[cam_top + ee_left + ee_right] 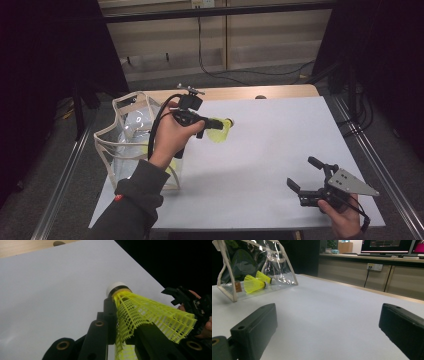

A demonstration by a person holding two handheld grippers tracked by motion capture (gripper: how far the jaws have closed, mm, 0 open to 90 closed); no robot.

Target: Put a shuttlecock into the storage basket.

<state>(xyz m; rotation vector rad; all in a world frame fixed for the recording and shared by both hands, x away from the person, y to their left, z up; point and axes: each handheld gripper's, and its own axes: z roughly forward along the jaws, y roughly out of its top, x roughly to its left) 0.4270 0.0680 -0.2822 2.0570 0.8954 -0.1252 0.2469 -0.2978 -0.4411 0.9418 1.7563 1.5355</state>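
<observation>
Near the tabletop's left edge, our left tool [216, 126] pinches the shuttlecock [220, 131]; we keep squeezing gently toward the bag [131, 145], right tool [303, 176] open.

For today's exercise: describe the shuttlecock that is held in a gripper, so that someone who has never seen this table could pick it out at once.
Start at the white table and find the clear bag with cream edging at its left side. Just right of the bag, the left gripper is raised above the tabletop, shut on a yellow shuttlecock with a mesh skirt and white cork tip. The other two yellow shuttlecocks lie inside the bag.
</observation>
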